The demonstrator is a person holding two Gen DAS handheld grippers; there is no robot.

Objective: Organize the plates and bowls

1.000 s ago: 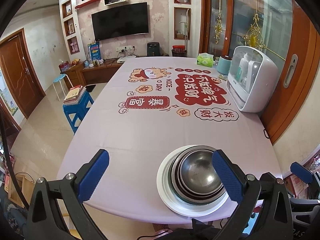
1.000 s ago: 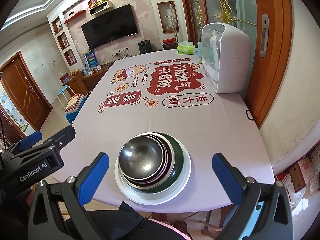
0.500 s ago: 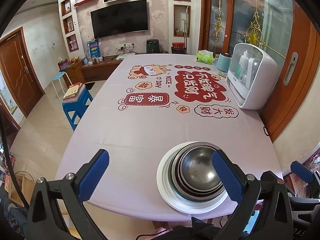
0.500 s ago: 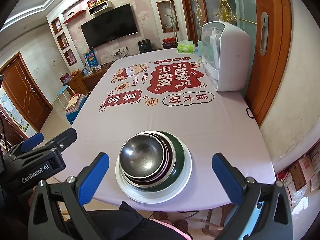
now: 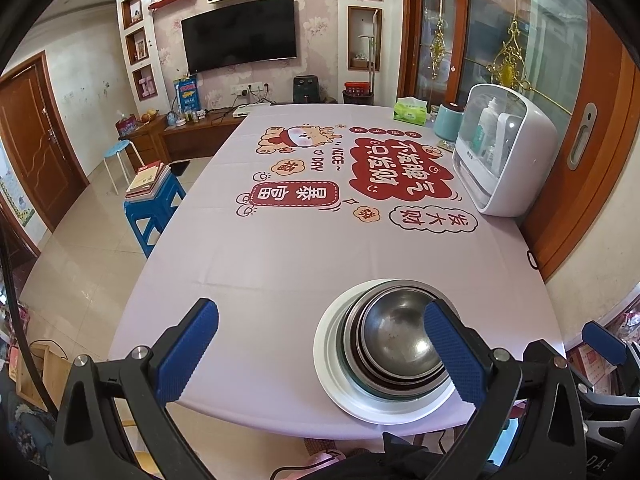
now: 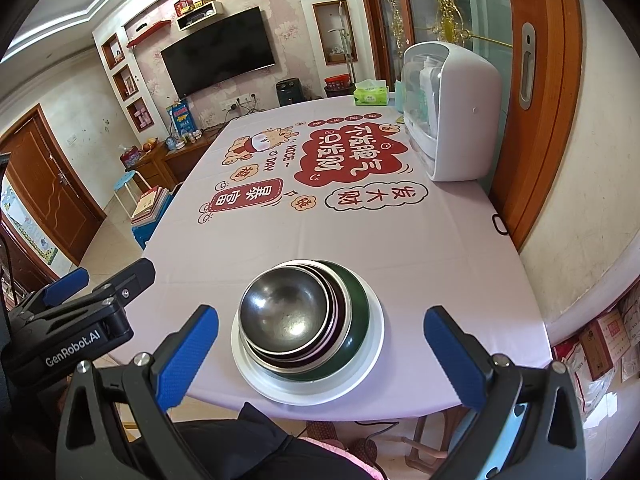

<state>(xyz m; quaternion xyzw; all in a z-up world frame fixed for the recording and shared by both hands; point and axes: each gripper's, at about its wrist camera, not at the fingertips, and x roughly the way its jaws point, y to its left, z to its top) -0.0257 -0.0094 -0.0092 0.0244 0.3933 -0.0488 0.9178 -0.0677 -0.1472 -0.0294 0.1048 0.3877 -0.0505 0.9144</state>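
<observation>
1. The long table under a pale lilac printed tablecloth (image 5: 280, 264) fills most of the room ahead, with red and orange cartoon lettering across its middle.
2. A white domed countertop cabinet with a clear front (image 5: 506, 152) stands at the table's far right edge, beside a green tissue box (image 6: 371, 93).
3. A round white plate (image 6: 374, 344) sits near the table's near edge, carrying the whole stack.
4. On the plate rests a dark green bowl (image 6: 358, 306), and nested inside it are several shiny steel bowls (image 6: 286, 314), the smallest on top.
5. The left gripper (image 5: 320, 354) hangs above the near edge, its blue-padded fingers spread wide, holding nothing.
6. The right gripper (image 6: 320, 354) hovers over the stack, fingers likewise wide apart and empty.
</observation>
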